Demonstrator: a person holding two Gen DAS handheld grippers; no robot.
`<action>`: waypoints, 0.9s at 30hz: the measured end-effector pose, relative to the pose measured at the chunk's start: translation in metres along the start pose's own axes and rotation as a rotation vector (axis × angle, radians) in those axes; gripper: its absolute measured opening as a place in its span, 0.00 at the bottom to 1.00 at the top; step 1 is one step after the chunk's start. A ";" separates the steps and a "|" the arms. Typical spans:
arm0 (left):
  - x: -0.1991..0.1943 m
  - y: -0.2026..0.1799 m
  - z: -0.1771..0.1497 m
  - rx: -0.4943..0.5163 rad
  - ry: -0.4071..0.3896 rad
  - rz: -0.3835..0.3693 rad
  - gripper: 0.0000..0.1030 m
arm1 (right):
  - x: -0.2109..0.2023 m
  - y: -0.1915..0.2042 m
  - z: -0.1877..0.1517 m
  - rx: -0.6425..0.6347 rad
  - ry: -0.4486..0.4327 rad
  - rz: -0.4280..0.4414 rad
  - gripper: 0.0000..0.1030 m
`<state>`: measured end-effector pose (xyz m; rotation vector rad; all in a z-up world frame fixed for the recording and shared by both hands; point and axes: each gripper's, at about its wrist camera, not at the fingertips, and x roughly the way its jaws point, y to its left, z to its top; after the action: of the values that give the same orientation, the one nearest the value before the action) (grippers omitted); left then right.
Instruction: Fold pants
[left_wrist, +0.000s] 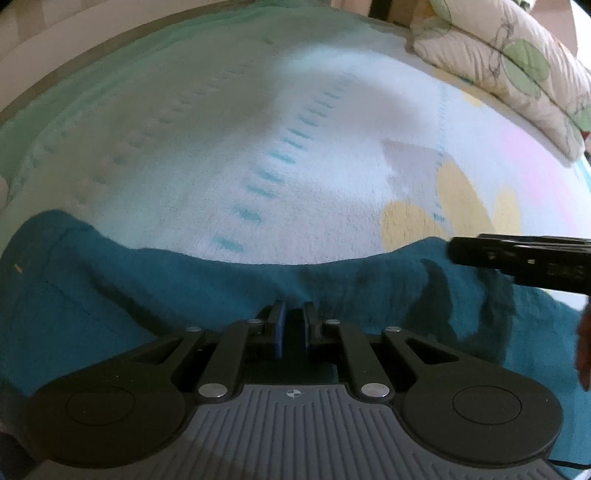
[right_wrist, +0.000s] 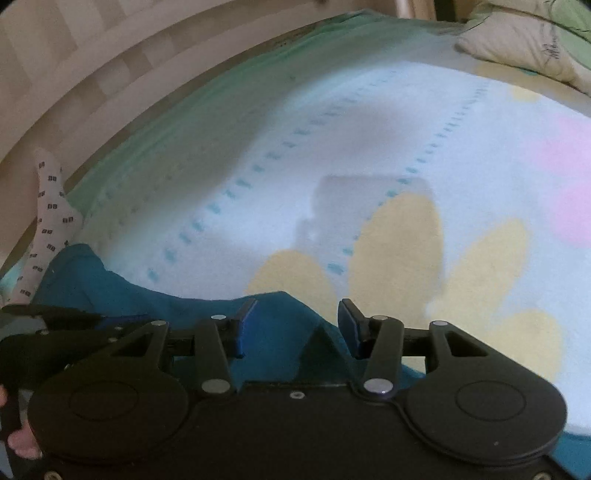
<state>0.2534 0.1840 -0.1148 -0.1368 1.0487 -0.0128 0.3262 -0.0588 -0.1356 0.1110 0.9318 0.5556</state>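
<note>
The teal pants lie flat across the near part of a bed, their far edge running left to right. My left gripper sits over the middle of the cloth with its blue pads nearly together, a fold of teal fabric between them. My right gripper is open above the right end of the pants, its fingers apart over a raised fold, holding nothing. The right gripper also shows from the side in the left wrist view, and the left gripper in the right wrist view.
The pants rest on a pale fleece blanket with yellow petal shapes and a pink patch. A floral pillow lies at the far right. A mint sheet edge and wall run along the far left. A patterned white cloth lies left.
</note>
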 end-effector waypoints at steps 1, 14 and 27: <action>-0.001 0.001 -0.002 -0.004 -0.007 -0.004 0.10 | 0.004 -0.001 0.001 0.005 0.009 0.011 0.55; -0.004 0.006 -0.007 -0.003 -0.026 -0.029 0.10 | -0.016 0.007 -0.018 -0.013 -0.037 0.117 0.11; -0.006 -0.017 0.043 0.018 -0.046 -0.098 0.10 | -0.036 0.050 -0.078 -0.175 -0.058 0.081 0.10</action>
<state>0.2881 0.1718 -0.0867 -0.1713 0.9950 -0.1074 0.2283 -0.0449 -0.1400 0.0068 0.8212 0.7031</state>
